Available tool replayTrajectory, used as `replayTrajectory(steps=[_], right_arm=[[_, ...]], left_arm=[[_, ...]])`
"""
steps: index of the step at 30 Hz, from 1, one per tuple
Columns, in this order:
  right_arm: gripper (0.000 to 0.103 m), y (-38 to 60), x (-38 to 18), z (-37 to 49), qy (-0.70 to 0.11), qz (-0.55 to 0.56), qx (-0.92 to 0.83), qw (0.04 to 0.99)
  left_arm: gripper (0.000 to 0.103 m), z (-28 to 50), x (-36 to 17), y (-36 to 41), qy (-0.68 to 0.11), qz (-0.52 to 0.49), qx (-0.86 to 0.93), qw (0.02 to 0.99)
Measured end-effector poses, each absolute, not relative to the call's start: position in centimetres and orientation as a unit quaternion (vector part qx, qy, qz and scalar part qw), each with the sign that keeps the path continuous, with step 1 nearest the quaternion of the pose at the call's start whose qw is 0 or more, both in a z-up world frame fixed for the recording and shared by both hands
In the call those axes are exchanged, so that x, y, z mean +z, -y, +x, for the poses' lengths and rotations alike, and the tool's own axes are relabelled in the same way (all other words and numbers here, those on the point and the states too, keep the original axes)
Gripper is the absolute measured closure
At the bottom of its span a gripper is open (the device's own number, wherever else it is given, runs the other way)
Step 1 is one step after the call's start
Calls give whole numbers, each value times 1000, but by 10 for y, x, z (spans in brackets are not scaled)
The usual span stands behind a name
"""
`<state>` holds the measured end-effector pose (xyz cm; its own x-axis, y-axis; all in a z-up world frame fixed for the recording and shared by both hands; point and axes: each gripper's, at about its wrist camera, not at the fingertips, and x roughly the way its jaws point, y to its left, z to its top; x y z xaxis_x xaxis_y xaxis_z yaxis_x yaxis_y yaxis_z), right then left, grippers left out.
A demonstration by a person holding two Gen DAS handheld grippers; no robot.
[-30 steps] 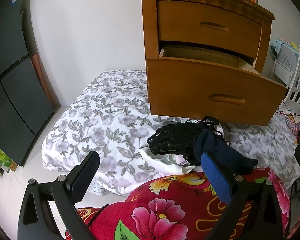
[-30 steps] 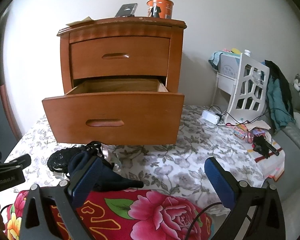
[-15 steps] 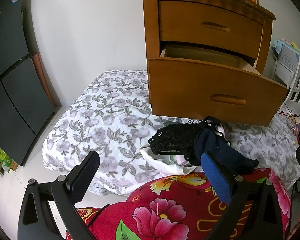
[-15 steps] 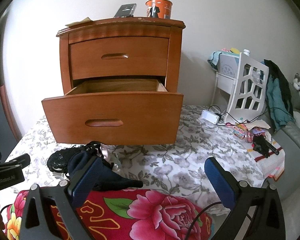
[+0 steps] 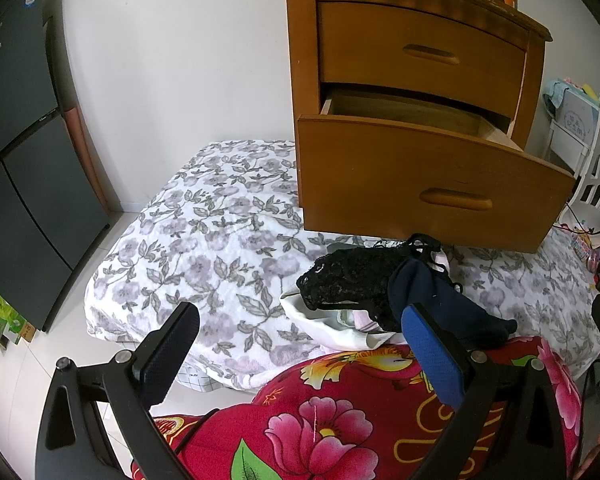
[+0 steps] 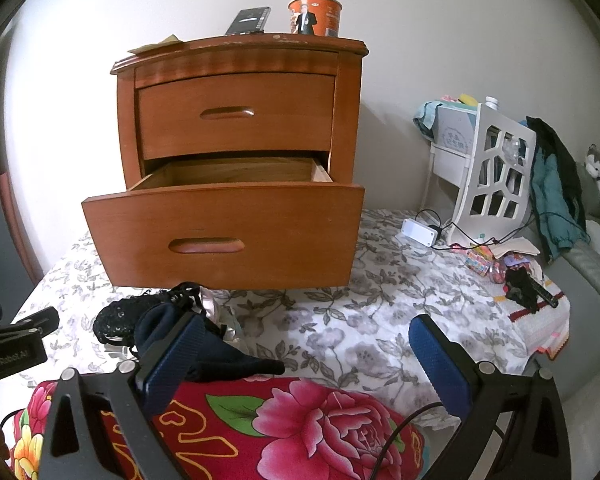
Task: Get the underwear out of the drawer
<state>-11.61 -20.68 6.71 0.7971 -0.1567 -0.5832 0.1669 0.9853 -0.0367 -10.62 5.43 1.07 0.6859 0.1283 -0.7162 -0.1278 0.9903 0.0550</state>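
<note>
The bed (image 6: pixel 380 320) under its floral sheet fills most of what I see, and on it stands the wooden nightstand (image 6: pixel 236 92), its top drawer closed and its lower drawer (image 6: pixel 224 232) pulled well out over the sheet. From my right wrist camera I look over the drawer front at bare wood on the inner walls; the floor of the drawer is hidden behind that front, so I cannot tell whether anything is left inside.

The underwear (image 5: pixel 364 284) lies outside the drawer, heaped on the sheet just in front of and below the drawer front: a black lace piece (image 5: pixel 340 280), a navy piece (image 5: pixel 440 304) draped over it toward me, pale fabric (image 5: pixel 332 328) underneath. The navy piece's long axis runs from the drawer side toward the red flowered quilt (image 5: pixel 340 420) at my near edge.

The heap sits ahead and slightly right of my left gripper (image 5: pixel 300 344), and ahead and left of my right gripper (image 6: pixel 304 360), whose left finger (image 6: pixel 172 360) overlaps it in view. Both seem about equally near. Both stand spread wide, with nothing between the pads.

I judge the removal largely done, pending a look into the drawer.
</note>
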Motion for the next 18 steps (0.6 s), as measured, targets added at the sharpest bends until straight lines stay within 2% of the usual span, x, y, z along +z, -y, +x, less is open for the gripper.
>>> replayTrajectory(steps=[18], right_arm=[[0,208,66,-117,-308,8,-85,948]], left_arm=[[2,-107,11,-54,-386,1,73,920]])
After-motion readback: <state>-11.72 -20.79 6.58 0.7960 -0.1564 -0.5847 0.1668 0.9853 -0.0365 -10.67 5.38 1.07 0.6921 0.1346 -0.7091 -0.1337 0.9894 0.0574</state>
